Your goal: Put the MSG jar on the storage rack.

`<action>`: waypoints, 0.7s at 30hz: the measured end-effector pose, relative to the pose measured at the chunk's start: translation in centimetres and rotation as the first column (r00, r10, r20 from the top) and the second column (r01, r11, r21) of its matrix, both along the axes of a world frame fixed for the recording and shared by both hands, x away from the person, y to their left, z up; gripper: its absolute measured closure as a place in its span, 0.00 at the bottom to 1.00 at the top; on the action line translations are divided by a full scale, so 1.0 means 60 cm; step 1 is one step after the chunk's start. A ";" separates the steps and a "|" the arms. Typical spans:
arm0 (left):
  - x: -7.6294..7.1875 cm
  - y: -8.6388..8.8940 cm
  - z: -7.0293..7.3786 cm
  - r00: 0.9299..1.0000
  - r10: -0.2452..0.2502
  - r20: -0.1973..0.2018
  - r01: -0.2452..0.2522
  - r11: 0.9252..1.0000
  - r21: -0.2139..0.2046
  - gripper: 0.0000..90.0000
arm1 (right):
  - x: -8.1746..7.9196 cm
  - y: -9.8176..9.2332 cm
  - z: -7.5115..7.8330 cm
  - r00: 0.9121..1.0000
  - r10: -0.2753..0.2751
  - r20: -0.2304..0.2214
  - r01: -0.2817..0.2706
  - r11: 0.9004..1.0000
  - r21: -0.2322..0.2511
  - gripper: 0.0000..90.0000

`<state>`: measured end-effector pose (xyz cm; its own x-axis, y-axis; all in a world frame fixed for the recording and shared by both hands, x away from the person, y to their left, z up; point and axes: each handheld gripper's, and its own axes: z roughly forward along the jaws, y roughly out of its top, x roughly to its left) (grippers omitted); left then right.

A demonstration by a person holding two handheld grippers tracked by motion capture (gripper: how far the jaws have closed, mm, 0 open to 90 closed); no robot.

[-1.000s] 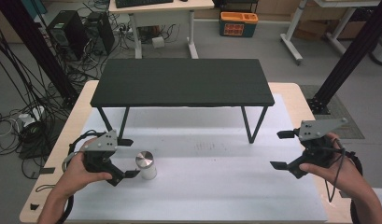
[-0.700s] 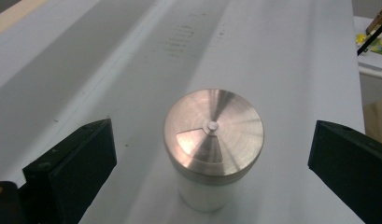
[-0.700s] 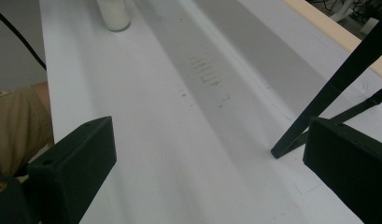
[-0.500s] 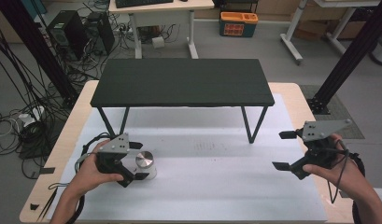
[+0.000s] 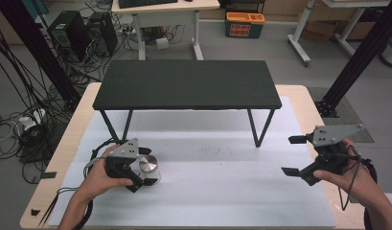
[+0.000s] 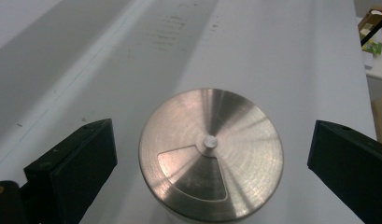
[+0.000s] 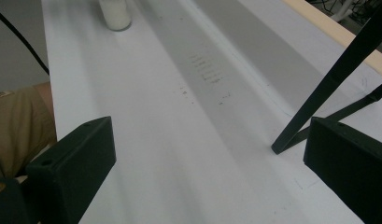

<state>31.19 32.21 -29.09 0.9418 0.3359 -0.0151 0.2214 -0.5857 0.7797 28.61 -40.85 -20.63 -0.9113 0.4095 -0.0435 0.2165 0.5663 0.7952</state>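
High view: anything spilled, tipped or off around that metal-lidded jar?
Nothing stands out. The jar stands upright on the white mat, lid on, with no spill around it. The left gripper straddles it with jaws open and clear of its sides. The right gripper hangs open, apart, over bare mat. Faint scuff marks only.

One camera looks down from above the table [image 5: 299,103], while two ride low between jaws, both catching the same white jar [image 7: 115,14].
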 end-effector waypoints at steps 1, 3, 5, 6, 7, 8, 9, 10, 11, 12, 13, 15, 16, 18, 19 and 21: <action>0.001 -0.001 -0.003 1.000 0.001 -0.003 -0.001 1.000 -0.001 0.02 | 0.000 0.000 -0.001 1.000 0.002 0.000 -0.002 1.000 0.001 0.02; 0.001 -0.001 -0.005 1.000 0.001 -0.003 -0.001 1.000 -0.002 0.02 | 0.001 0.001 -0.001 1.000 0.003 -0.002 -0.003 1.000 -0.002 0.02; 0.002 -0.001 -0.006 1.000 0.001 -0.002 -0.001 1.000 -0.003 0.04 | 0.001 0.001 -0.001 1.000 0.005 -0.002 -0.005 1.000 -0.003 0.02; 0.001 0.000 -0.009 1.000 0.003 0.001 -0.003 1.000 -0.009 0.05 | 0.000 0.001 0.000 1.000 0.004 -0.001 -0.004 1.000 -0.003 0.02; 0.001 0.000 -0.009 1.000 0.003 0.001 -0.003 1.000 -0.009 0.08 | 0.000 0.001 0.000 1.000 0.004 -0.001 -0.004 1.000 -0.003 0.02; 0.002 0.001 -0.009 1.000 0.002 0.002 -0.002 1.000 -0.008 0.09 | -0.001 0.001 0.001 1.000 0.003 0.002 -0.003 1.000 -0.002 0.02; 0.000 0.003 -0.013 1.000 0.006 0.009 -0.006 1.000 -0.009 0.12 | -0.001 0.000 0.002 1.000 0.004 0.005 -0.004 1.000 -0.002 0.02; 0.000 0.003 -0.013 1.000 0.006 0.009 -0.006 1.000 -0.009 0.17 | -0.001 0.000 0.002 1.000 0.004 0.005 -0.004 1.000 -0.002 0.02; 0.002 0.005 -0.015 1.000 0.004 0.007 -0.004 1.000 -0.015 0.19 | -0.003 0.000 0.002 1.000 0.002 0.010 -0.002 1.000 0.001 0.02; 0.002 0.006 -0.016 1.000 0.005 0.004 -0.005 1.000 -0.018 0.19 | -0.003 0.000 0.002 1.000 0.002 0.010 -0.002 1.000 0.001 0.02; 0.001 0.008 -0.018 1.000 0.010 0.009 -0.010 1.000 -0.020 0.23 | -0.003 -0.001 0.002 1.000 0.002 0.010 -0.002 1.000 0.003 0.02; 0.000 0.013 -0.024 1.000 0.014 0.006 -0.014 0.999 -0.037 0.32 | -0.004 -0.001 0.001 1.000 0.002 0.011 -0.002 1.000 0.005 0.02; -0.001 0.015 -0.026 1.000 0.015 0.013 -0.015 0.999 -0.033 0.38 | -0.004 -0.001 0.001 1.000 0.003 0.011 -0.003 1.000 0.005 0.02; -0.001 0.015 -0.026 1.000 0.014 0.008 -0.014 0.999 -0.033 0.42 | -0.004 -0.001 0.001 1.000 0.002 0.012 -0.003 1.000 0.007 0.02; 0.000 0.015 -0.027 1.000 0.005 0.008 -0.004 0.999 -0.035 0.45 | -0.003 -0.001 0.001 1.000 0.003 0.011 -0.003 1.000 0.007 0.02; 0.000 0.015 -0.026 1.000 0.001 0.014 -0.001 1.000 -0.031 0.46 | -0.003 0.000 0.001 1.000 0.003 0.011 -0.003 1.000 0.007 0.02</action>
<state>31.20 33.11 -30.65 0.9417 0.3362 -0.0126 0.2111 -0.5611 0.8004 28.44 -40.85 -20.60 -0.9121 0.4068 -0.0504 0.2062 0.5615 0.8014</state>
